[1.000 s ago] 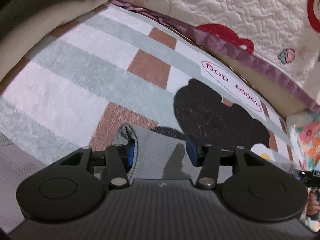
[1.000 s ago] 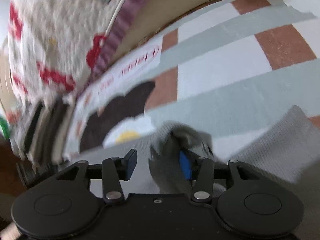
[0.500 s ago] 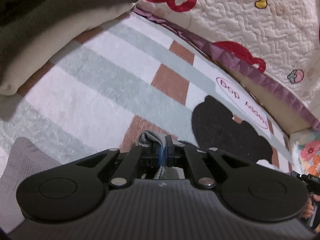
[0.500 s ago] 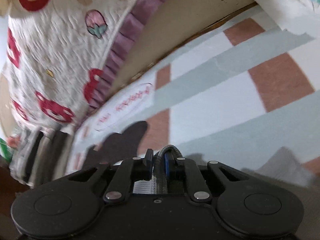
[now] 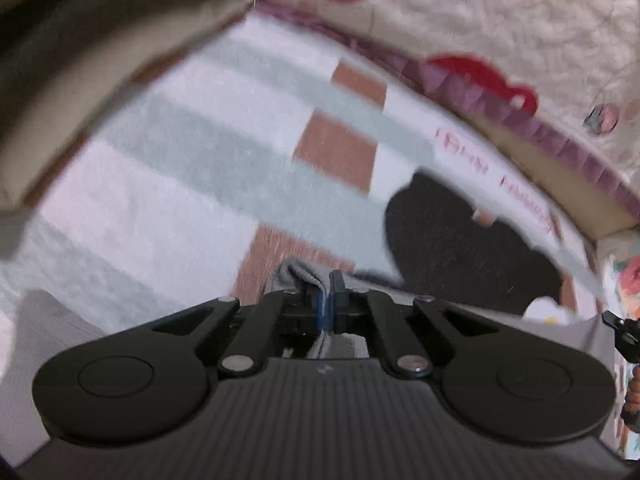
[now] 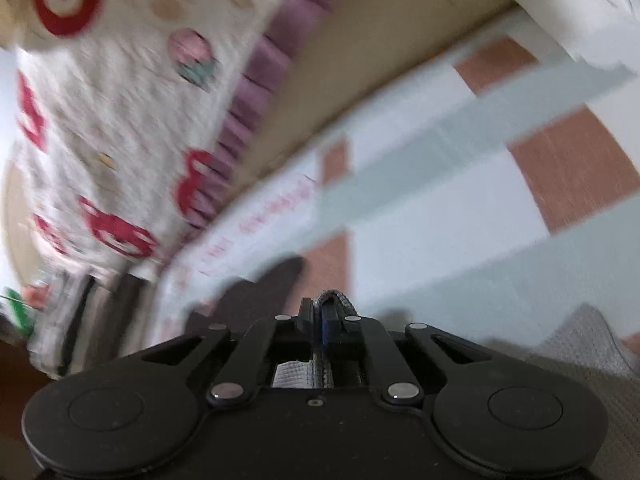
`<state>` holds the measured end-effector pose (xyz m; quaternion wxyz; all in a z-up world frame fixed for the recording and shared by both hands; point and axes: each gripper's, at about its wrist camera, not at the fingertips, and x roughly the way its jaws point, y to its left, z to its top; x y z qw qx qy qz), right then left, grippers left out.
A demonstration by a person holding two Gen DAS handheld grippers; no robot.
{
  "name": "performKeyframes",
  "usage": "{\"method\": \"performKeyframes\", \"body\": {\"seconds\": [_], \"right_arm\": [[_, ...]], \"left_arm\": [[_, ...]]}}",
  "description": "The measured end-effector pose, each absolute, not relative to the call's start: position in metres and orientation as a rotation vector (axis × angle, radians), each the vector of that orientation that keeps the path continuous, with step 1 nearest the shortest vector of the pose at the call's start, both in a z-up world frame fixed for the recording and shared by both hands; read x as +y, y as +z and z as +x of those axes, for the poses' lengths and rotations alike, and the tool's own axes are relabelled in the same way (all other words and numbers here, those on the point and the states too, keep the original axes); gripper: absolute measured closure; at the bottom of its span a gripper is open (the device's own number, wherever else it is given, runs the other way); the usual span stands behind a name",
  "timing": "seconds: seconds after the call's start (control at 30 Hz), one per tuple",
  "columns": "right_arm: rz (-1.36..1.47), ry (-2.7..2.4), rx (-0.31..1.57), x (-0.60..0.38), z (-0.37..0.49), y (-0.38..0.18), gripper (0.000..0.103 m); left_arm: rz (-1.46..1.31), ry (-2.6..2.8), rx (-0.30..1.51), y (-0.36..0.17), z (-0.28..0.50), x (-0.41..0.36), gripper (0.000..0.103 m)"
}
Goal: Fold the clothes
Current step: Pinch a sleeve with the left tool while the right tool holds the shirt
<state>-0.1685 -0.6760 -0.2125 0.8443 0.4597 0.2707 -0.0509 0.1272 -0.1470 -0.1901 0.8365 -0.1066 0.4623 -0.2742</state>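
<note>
Your left gripper [image 5: 327, 298] and right gripper [image 6: 324, 320] each pinch the grey waffle-knit garment [image 5: 298, 274]; carry both corners level over the checked rug [image 5: 192, 184], edge taut.

The left gripper [image 5: 327, 294] has its jaws pinched together on grey fabric [image 5: 298, 274]. The right gripper [image 6: 325, 317] is likewise clamped on the cloth.
</note>
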Motion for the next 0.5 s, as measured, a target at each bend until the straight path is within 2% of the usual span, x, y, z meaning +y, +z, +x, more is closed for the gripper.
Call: {"method": "performKeyframes", "body": {"seconds": [0.23, 0.4, 0.5], "right_arm": [[0.803, -0.001, 0.418, -0.686, -0.148, -0.101, 0.097], [0.647, 0.068, 0.234, -0.692, -0.137, -0.029, 0.097], [0.552, 0.109, 0.124, -0.696, -0.13, 0.014, 0.097]], "left_arm": [[-0.265, -0.618, 0.76, -0.081, 0.155, -0.14, 0.101], [-0.327, -0.657, 0.59, 0.003, 0.18, -0.14, 0.101], [-0.345, -0.685, 0.451, 0.049, 0.165, -0.137, 0.101]]}}
